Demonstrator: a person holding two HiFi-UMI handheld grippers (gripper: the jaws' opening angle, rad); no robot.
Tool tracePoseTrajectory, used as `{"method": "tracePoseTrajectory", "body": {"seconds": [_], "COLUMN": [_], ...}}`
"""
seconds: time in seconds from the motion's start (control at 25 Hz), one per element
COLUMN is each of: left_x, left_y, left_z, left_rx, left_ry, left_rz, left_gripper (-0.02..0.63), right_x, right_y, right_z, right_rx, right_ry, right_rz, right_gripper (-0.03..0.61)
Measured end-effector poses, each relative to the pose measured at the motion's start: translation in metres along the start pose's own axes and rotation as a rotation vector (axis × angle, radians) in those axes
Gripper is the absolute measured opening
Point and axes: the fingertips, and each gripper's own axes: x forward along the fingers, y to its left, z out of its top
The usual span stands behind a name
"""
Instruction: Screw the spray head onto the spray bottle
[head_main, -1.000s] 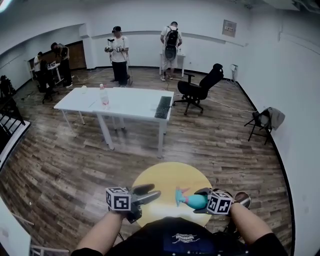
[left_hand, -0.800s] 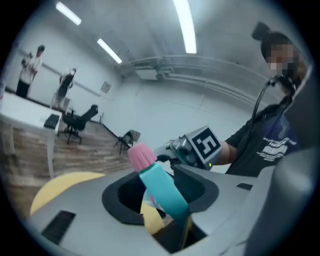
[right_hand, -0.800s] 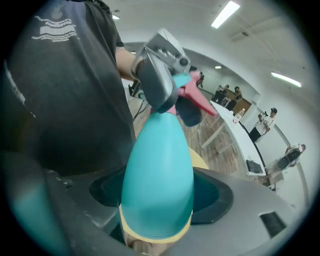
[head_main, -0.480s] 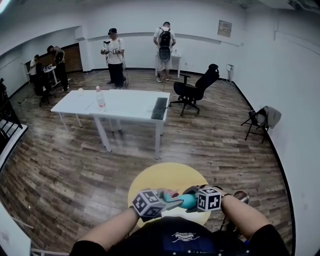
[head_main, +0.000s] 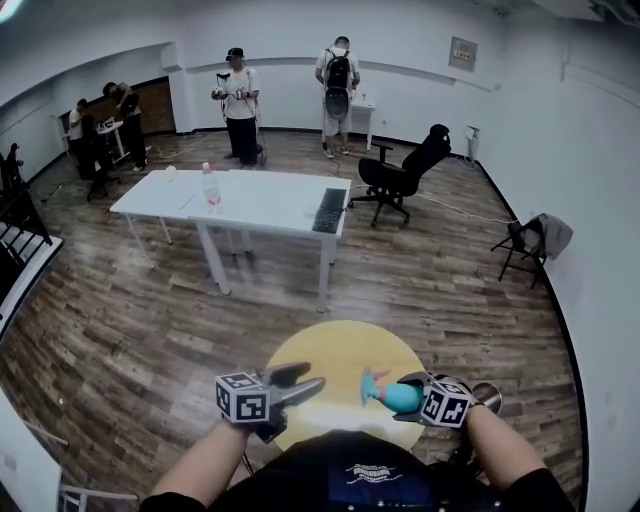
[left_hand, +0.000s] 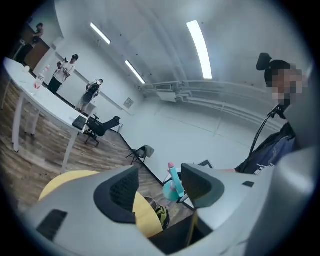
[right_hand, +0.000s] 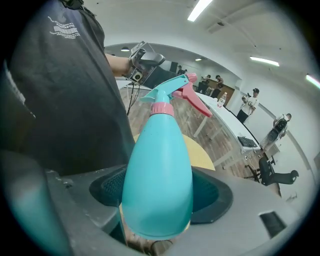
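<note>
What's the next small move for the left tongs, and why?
Probably move the left tongs onto the pink spray head for a twist: they are opening, empty, away from it, while the right tongs clamp the teal spray bottle.

- Item, spray bottle (right_hand: 159, 170): we cannot see its base, which is sunk below the fingers (right_hand: 212, 197) of the right gripper (right_hand: 160, 193). Its body covers both pads' inner faces.
- Item, spray head (right_hand: 172, 95): it lies beyond the fingertips, and the seating of its collar is too small for us to judge.
- Item, yellow table (head_main: 330, 350): its near edge, on the wrist side of the fingers, is hidden by the person's torso.
</note>
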Motion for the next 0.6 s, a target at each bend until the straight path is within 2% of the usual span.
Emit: {"method": "tracePoseTrajectory", "body": {"seconds": [0.12,0.2,0.24,0.28,0.32,0.36,0.48,0.56,0.6], "left_x": [0.013,0.038,0.051,0.062,0.070,0.074,0.074,0.074,0.075], "left_y": [-0.007,-0.028,-0.040,-0.050,-0.057,-0.059,-0.061,-0.060,-0.059], "left_z": [-0.010,-0.021,-0.026,-0.031,-0.034,-0.036,-0.046,-0.050,-0.050], "left_rx": [0.020,0.081,0.138,0.215,0.299,0.367,0.478,0.504,0.480], "left_ry": [0.055,0.130,0.174,0.214,0.249,0.280,0.356,0.369,0.361], "left_rz": [-0.040,-0.107,-0.134,-0.148,-0.145,-0.139,-0.154,-0.151,-0.144], "left_gripper": [0.299,0.298,0.298,0.245,0.155,0.160,0.172,0.177,0.179], "right_x": [0.002,0.007,0.011,0.015,0.018,0.020,0.018,0.018,0.018], "right_y": [-0.005,-0.006,-0.005,-0.004,-0.004,-0.002,0.007,0.008,0.008], "right_z": [0.018,0.049,0.066,0.078,0.084,0.084,0.078,0.076,0.076], "right_rx": [-0.073,-0.153,-0.189,-0.220,-0.245,-0.256,-0.236,-0.230,-0.222], "right_ry": [0.017,0.006,-0.001,0.001,0.013,0.022,0.007,0.008,0.004], "right_rz": [-0.028,-0.030,-0.022,-0.011,0.001,0.021,0.097,0.115,0.120], "right_gripper": [0.370,0.370,0.370,0.370,0.371,0.370,0.365,0.364,0.364]}}
